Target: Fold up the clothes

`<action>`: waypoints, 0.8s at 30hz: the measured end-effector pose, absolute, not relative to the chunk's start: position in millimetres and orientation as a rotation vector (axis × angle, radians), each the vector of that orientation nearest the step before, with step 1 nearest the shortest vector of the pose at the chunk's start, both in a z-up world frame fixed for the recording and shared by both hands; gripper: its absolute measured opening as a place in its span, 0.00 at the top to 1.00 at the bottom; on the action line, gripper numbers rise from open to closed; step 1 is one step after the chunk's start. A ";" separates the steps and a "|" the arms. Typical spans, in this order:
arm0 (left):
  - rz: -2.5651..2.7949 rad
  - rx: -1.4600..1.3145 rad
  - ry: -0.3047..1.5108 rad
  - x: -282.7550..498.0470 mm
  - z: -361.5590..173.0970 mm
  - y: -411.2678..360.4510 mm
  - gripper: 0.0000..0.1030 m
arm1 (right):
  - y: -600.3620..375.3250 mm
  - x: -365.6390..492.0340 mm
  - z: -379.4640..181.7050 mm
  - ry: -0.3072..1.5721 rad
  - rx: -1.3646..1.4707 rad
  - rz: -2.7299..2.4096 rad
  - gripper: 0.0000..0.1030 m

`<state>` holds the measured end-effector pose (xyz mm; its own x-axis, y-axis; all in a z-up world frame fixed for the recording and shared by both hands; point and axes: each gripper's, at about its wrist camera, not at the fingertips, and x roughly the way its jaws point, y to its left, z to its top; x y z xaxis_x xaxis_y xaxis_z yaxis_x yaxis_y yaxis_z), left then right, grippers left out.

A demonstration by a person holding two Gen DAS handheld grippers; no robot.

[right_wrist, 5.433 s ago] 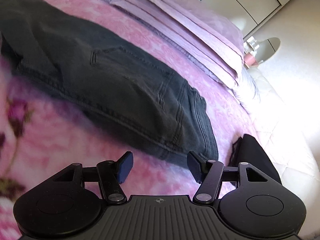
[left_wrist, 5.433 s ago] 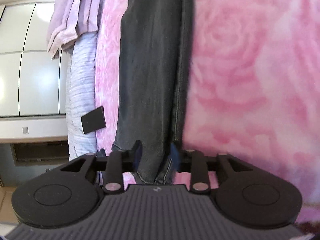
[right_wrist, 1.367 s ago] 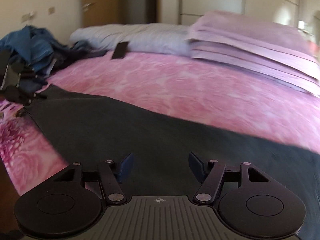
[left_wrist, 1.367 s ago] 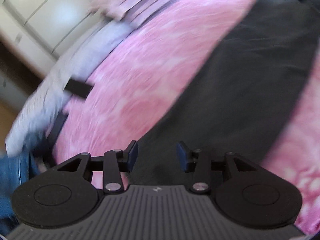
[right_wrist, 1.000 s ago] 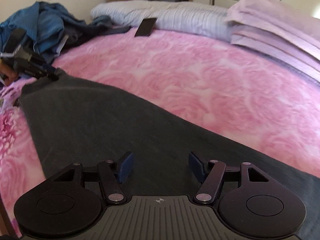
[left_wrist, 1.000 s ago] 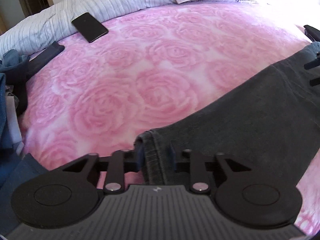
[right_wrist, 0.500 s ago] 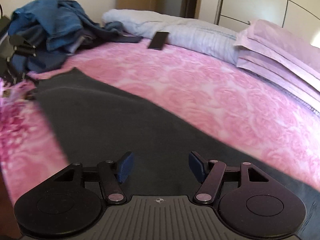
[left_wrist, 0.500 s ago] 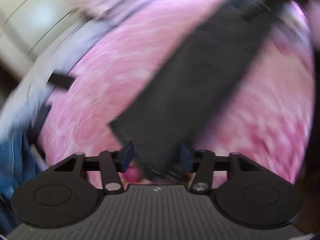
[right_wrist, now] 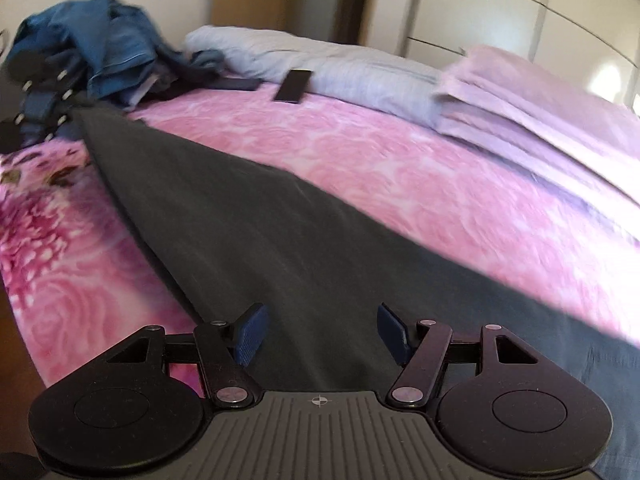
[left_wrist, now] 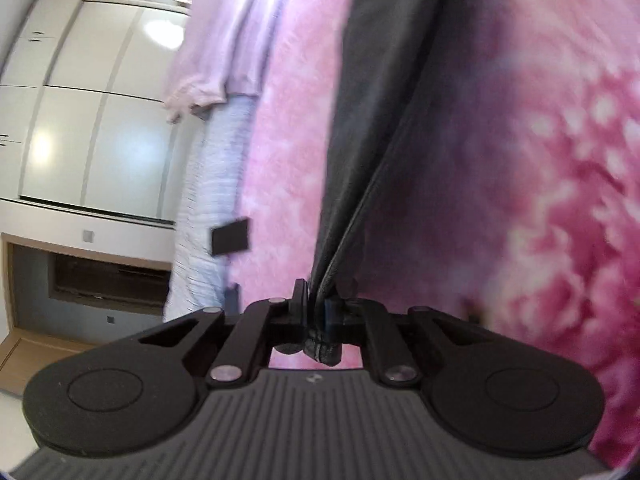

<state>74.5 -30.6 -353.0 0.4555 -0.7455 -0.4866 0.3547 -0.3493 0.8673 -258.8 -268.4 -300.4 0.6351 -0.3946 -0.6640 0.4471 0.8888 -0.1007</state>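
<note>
A pair of dark grey jeans [right_wrist: 280, 240] lies stretched in a long band across the pink rose blanket [right_wrist: 400, 160]. In the left wrist view, tilted by a rolled wrist, the jeans [left_wrist: 360, 140] run away from my left gripper [left_wrist: 316, 304]. Its jaws are closing, and the doubled hem end is pinched between the pads and bunches behind them. That same gripper [right_wrist: 36, 100] shows at the far end of the leg in the right wrist view. My right gripper [right_wrist: 320, 332] hangs open just over the middle of the jeans, nothing between its fingers.
A heap of blue denim clothes [right_wrist: 100, 52] sits at the bed's far left corner. A black phone [right_wrist: 294, 86] rests against a grey pillow [right_wrist: 340, 68], with lilac pillows [right_wrist: 540, 108] stacked to the right. White wardrobe doors [left_wrist: 80, 120] stand beyond the bed.
My left gripper opened over the leg end, rolled to one side, then closed on the hem. The right gripper slid along the jeans toward the denim heap and stayed open.
</note>
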 end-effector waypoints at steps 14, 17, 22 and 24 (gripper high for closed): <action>-1.245 1.460 -0.167 68.0 -358.1 1.3 0.81 | -275.2 -403.0 -310.5 0.796 0.320 -0.800 0.38; -1.254 1.432 -0.127 65.2 -348.6 11.2 0.81 | -267.9 -427.6 -296.2 0.718 0.348 -0.826 0.38; -1.254 1.391 -0.087 56.1 -336.0 18.8 0.81 | -268.4 -433.7 -278.7 0.565 0.310 -0.829 0.37; -1.250 1.382 -0.082 53.0 -331.8 15.6 0.81 | -281.0 -432.2 -281.6 0.528 0.305 -0.828 0.37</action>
